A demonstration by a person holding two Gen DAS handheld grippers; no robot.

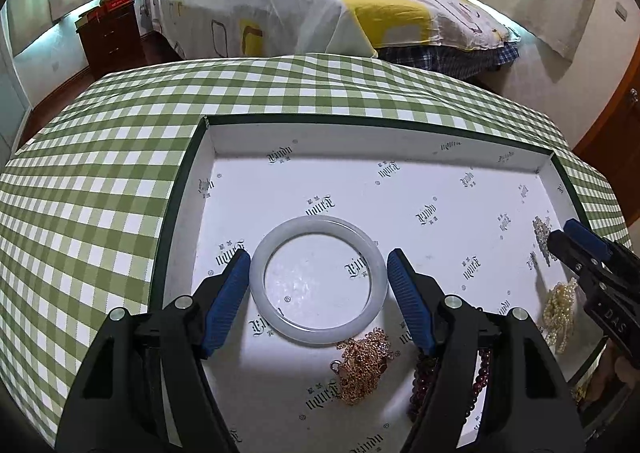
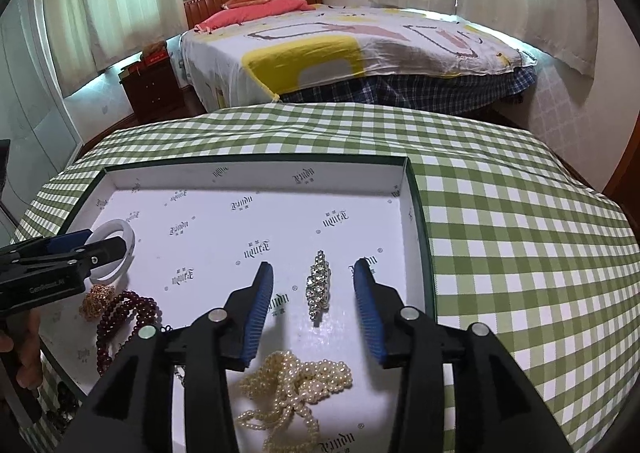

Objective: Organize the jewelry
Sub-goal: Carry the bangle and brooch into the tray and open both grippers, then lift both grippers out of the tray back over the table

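A shallow white-lined box point(image 1: 208, 189) point(image 2: 416, 221) lies on the green checked table. In the left wrist view my left gripper point(image 1: 318, 259) is open, its blue fingers either side of a white jade bangle point(image 1: 318, 327) lying flat. A gold chain point(image 1: 362, 365) and dark red beads point(image 1: 480, 371) lie just behind. In the right wrist view my right gripper point(image 2: 314, 269) is open around a rhinestone clip point(image 2: 318, 283), apart from it. A pearl necklace point(image 2: 296, 385) lies below. The bangle point(image 2: 120, 231), gold chain point(image 2: 96, 299) and red beads point(image 2: 128, 309) show at left.
The green checked tablecloth point(image 1: 100, 173) point(image 2: 520, 233) surrounds the box. A bed point(image 1: 300, 1) and a dark wooden nightstand point(image 1: 108, 33) stand beyond the table. The box's raised walls ring the jewelry.
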